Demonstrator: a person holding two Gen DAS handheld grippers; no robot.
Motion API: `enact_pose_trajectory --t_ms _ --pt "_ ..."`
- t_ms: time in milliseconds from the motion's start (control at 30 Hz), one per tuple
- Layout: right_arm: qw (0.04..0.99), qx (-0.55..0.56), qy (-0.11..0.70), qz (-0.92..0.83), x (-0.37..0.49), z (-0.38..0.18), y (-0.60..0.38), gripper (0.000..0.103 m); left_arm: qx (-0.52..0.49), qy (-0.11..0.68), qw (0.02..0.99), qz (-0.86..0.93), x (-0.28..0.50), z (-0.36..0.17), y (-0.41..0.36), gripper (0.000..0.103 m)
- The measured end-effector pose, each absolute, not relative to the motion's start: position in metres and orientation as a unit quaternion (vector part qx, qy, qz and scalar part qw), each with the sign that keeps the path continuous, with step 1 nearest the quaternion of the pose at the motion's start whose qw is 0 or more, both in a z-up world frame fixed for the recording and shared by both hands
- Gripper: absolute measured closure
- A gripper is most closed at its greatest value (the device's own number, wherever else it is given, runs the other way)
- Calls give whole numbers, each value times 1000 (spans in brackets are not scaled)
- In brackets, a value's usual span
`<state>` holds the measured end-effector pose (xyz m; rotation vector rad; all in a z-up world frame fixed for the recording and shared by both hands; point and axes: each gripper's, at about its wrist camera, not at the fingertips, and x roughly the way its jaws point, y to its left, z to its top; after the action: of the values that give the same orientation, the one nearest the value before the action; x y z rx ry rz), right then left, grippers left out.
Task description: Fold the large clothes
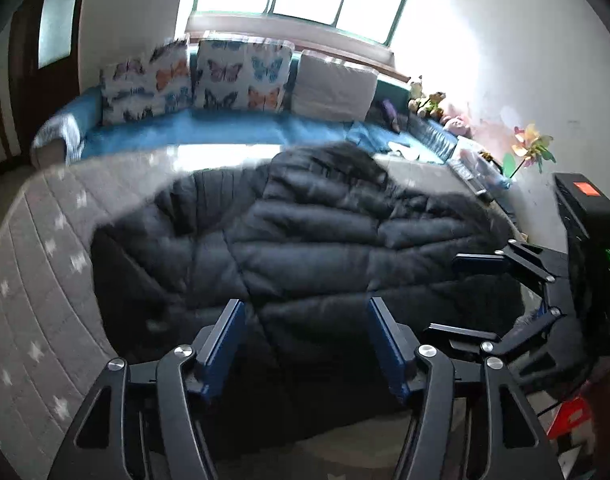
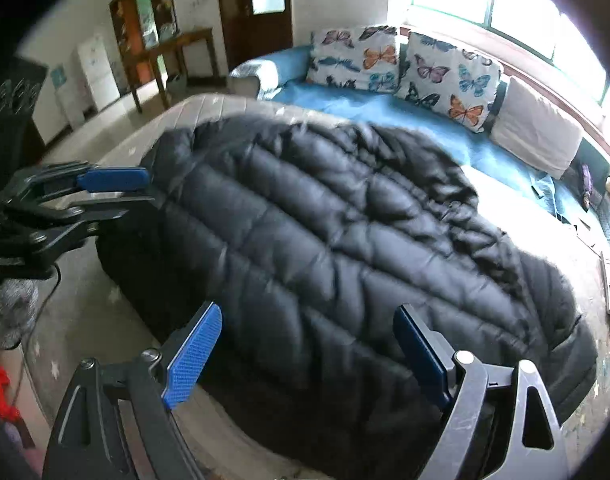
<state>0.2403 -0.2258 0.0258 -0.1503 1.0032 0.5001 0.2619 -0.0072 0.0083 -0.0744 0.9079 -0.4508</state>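
Grey star-patterned quilted bedding (image 1: 45, 248) fills the left wrist view, with a black puffy quilted down jacket (image 1: 305, 240) spread on it just ahead of the left gripper (image 1: 305, 340), whose blue-padded jaws stand apart and hold nothing. Across the right wrist view, the same jacket (image 2: 325, 240) lies under and beyond the right gripper (image 2: 305, 344), likewise spread and empty, the blue sofa (image 2: 345, 104) behind; it looks light, soft and slippery, best pinched at a hem or seam edge.

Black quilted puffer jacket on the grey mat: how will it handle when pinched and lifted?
The black quilted puffer jacket looks floppy; it lies draped and creased, so it would likely sag. Puffy baffles suggest it is light but springy. The shiny shell may slip between the pads.
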Motion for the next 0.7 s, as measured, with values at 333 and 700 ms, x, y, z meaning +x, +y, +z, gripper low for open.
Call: enact_pose_trajectory --t_ms 333,700 --pt "831 -68 505 222 255 -2 -223 4 -60 460 857 -223 277 -31 -5 43" --pt "834 -65 499 227 256 5 -227 3 -32 465 860 -209 281 -39 -24 43"
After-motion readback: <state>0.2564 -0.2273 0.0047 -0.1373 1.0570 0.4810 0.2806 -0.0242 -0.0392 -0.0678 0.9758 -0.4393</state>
